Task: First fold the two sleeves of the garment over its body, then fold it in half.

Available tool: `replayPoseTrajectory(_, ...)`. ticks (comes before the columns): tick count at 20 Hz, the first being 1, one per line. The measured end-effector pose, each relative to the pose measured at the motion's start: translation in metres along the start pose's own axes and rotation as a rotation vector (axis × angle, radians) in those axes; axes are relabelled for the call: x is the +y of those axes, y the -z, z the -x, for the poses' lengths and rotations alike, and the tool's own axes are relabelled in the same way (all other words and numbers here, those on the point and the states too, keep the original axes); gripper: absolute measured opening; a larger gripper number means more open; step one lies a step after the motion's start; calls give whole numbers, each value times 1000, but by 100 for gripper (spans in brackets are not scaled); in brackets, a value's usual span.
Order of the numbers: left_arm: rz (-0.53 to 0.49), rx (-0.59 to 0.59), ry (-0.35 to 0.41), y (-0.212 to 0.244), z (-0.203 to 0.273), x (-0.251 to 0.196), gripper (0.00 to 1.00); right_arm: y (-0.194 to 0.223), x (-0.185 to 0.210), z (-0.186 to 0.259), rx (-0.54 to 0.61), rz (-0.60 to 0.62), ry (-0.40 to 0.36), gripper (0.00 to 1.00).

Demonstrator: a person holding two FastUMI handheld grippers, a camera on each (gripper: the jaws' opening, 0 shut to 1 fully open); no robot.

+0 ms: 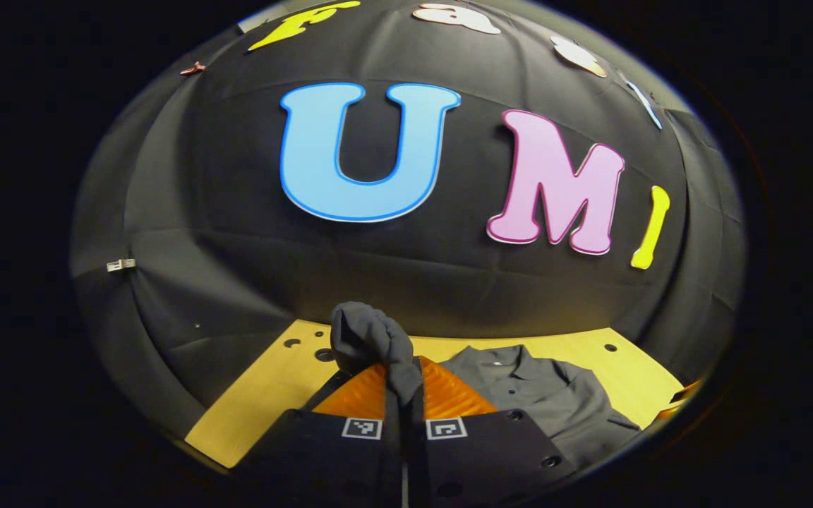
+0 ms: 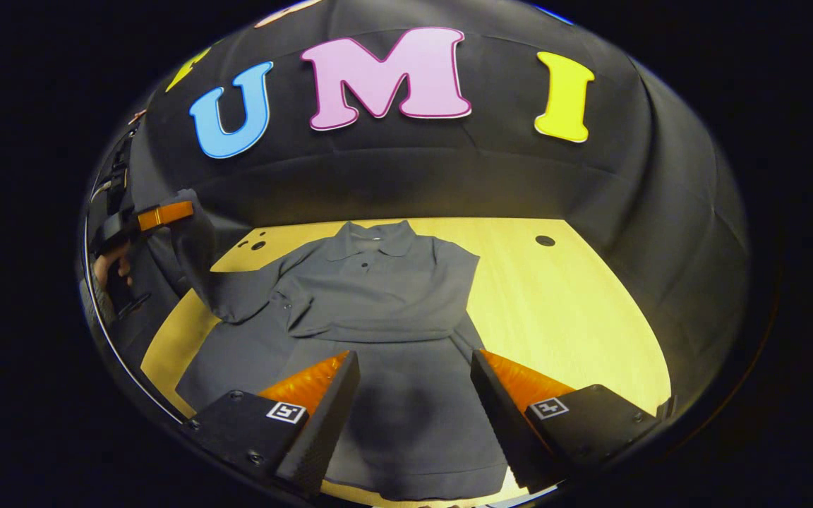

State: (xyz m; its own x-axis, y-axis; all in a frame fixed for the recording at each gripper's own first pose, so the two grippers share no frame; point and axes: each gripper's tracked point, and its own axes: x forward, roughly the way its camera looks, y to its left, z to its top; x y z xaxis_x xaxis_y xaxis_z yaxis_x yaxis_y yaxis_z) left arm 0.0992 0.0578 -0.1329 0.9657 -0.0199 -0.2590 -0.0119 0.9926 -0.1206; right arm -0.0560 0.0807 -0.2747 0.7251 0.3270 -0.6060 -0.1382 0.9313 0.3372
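Note:
A grey polo shirt (image 2: 378, 282) lies face up on the yellow table (image 2: 562, 310), collar toward the wall. One sleeve (image 2: 371, 319) lies folded across its chest. The other sleeve (image 2: 198, 261) is pulled up off the table at the left, its cuff bunched (image 1: 368, 335) between the fingers of my left gripper (image 1: 403, 374), which is shut on it. The right gripper view also catches that left gripper (image 2: 165, 213) with a hand (image 2: 106, 268) behind it. My right gripper (image 2: 413, 370) hangs open above the shirt's lower body, with nothing between its fingers.
The table has small round holes near its far corners (image 2: 545, 240) (image 2: 258, 245). Black cloth wall stands close behind the table. Bare tabletop (image 2: 576, 353) stretches to the right of the shirt.

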Motion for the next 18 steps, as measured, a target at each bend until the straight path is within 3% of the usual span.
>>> replayPoseTrajectory(12, -26, 73, 163, 29, -28, -116, 9, 18, -62, 12, 21, -86, 94, 98)
replayPoseTrajectory(16, -44, 120, 208, 56, -40, -146, 5, 22, -78, 16, 22, -114, 122, 98)
replayPoseTrajectory(18, -62, 152, 224, 74, -48, -159, 8, 25, -87, 18, 26, -123, 139, 98)
